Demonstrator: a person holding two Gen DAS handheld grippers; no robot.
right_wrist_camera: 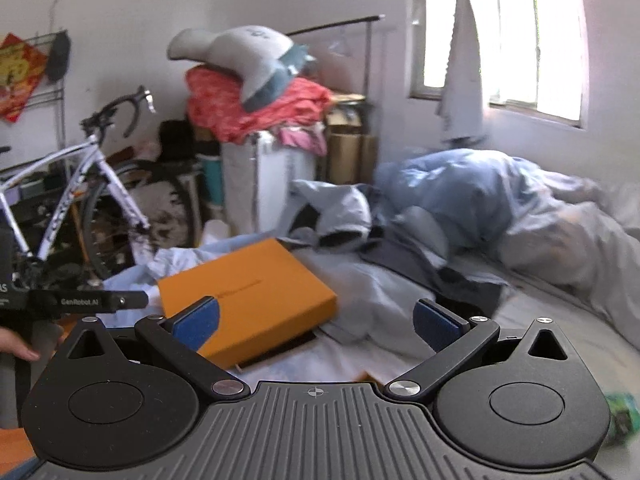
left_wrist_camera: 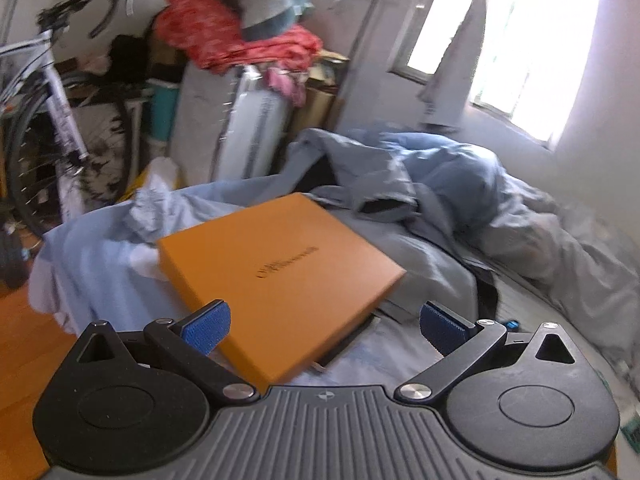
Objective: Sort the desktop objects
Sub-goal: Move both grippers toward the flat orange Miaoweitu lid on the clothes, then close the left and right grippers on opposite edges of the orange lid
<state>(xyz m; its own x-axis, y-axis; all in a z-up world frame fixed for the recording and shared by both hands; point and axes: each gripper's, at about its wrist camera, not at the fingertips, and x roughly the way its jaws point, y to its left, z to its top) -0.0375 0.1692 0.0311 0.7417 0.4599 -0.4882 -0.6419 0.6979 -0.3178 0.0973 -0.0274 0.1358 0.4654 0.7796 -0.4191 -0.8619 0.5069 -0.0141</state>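
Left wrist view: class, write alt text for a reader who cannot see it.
The open left gripper hovers just above an orange flat box lying tilted on a bed of rumpled blue bedding. Behind stand a white bicycle, a pile of red cloth and a bright window.

An orange box (left_wrist_camera: 280, 276) with dark lettering lies on pale blue bedding (left_wrist_camera: 92, 264); the black tongs (left_wrist_camera: 324, 326) carry ribbed blue pads (left_wrist_camera: 206, 328).
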